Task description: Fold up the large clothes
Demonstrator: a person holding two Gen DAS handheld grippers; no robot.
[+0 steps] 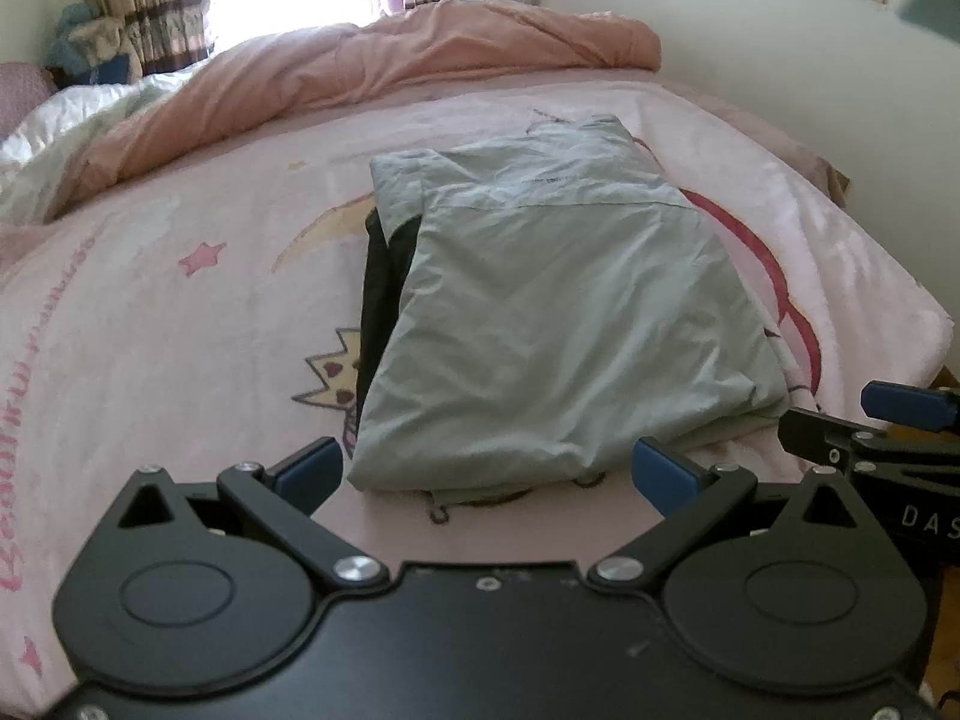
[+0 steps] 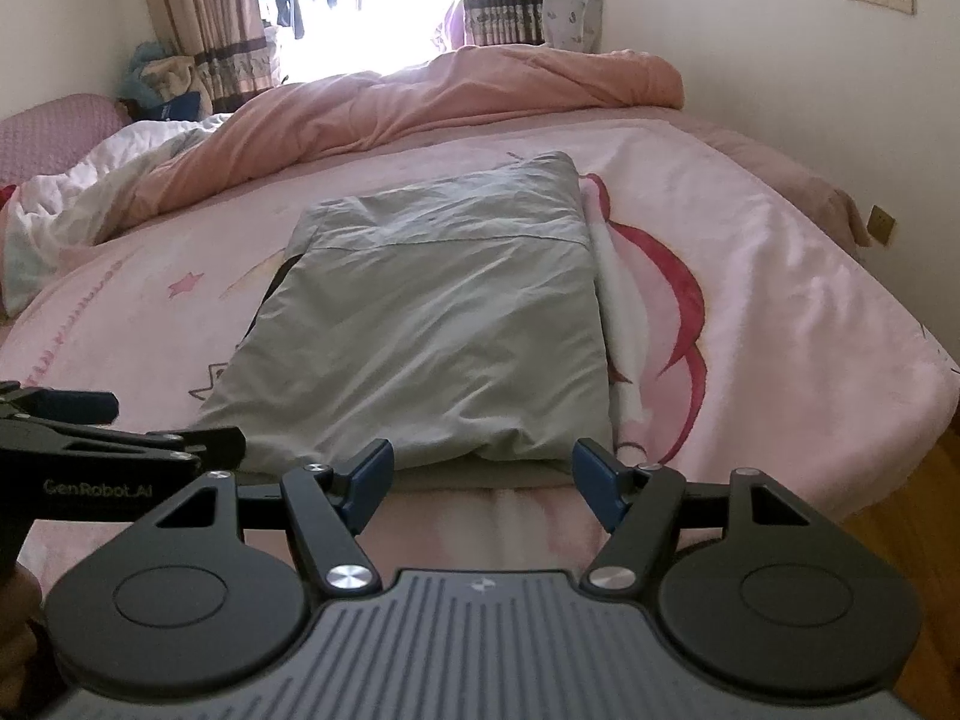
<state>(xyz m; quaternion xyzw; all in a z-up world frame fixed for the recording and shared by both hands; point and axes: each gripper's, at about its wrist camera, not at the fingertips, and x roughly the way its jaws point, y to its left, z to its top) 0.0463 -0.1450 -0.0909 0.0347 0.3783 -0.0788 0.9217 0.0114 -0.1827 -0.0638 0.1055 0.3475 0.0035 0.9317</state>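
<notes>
A pale grey-green garment (image 1: 540, 324) (image 2: 432, 336) lies folded into a thick rectangle on the pink blanket (image 1: 180, 312) (image 2: 750, 276), with black lining (image 1: 378, 300) showing along its left side. My left gripper (image 1: 489, 471) stands open just short of the bundle's near edge, nothing between its blue pads. My right gripper (image 2: 483, 483) is open too, at the near edge of the same bundle, and holds nothing. Each gripper shows at the side of the other's view: the right one (image 1: 888, 432), the left one (image 2: 120, 432).
A rumpled salmon duvet (image 1: 390, 60) (image 2: 450, 96) and a white quilt (image 2: 90, 192) are heaped at the far end of the bed. A wall (image 1: 810, 48) runs along the right side. Wooden floor (image 2: 918, 504) shows past the bed's right corner. Curtains (image 2: 210, 12) frame a bright window.
</notes>
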